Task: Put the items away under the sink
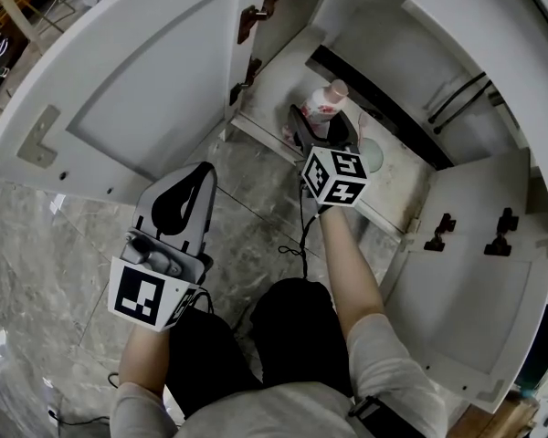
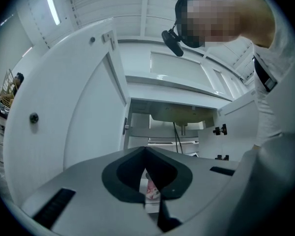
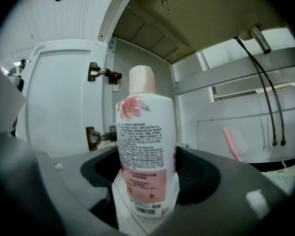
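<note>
Bottle [image 3: 146,146]: gripped upright in right gripper [image 3: 147,181] fingers, inside sink cabinet [image 1: 384,26], not yet released. Left gripper [image 2: 145,150]: fingers closed, empty, outside cabinet.

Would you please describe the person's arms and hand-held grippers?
The left hand-held gripper and right hand-held gripper are grey with black jaws; each carries a white cube bearing black square markers. A black cable trails from the right one. The person wears light short sleeves.

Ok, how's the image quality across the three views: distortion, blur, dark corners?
Head view: sharp, cabinet door edges bowed by the wide lens. Left gripper view: black corners, straight lines curved. Right gripper view: bottle in focus, near jaws soft, corners dark.
</note>
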Available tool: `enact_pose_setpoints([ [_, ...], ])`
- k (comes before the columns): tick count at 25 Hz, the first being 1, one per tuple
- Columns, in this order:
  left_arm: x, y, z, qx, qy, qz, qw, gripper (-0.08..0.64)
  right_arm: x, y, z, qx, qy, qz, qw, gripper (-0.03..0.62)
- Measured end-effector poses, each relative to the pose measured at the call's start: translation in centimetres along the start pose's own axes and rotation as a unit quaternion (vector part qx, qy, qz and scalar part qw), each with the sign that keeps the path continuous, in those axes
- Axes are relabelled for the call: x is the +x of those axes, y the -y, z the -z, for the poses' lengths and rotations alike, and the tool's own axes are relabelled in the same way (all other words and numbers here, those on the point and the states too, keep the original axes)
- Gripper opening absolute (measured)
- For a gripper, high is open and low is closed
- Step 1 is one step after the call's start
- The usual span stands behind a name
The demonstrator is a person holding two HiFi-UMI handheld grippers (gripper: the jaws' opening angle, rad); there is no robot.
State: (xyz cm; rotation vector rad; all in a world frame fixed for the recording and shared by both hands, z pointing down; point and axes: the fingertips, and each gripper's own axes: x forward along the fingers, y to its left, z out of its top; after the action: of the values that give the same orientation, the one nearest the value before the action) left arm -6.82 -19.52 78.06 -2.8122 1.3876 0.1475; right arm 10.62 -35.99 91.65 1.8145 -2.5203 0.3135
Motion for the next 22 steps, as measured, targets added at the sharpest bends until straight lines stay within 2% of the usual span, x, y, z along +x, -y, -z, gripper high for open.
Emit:
enact_pose_setpoints([
  [5,-0.3,-0.3,0.4,0.002,-0.005,-0.005,1.0,0.008,1.1,0.5,0.9,-0.012,-0.012,0.009,1.0,0.35],
  [22,0.2,-0.1,0.9,0.004,-0.007,-0.006,0.9999,0.008,1.5,0.9,1.0,-0.001,-0.004,0.019,1.0,0.356],
])
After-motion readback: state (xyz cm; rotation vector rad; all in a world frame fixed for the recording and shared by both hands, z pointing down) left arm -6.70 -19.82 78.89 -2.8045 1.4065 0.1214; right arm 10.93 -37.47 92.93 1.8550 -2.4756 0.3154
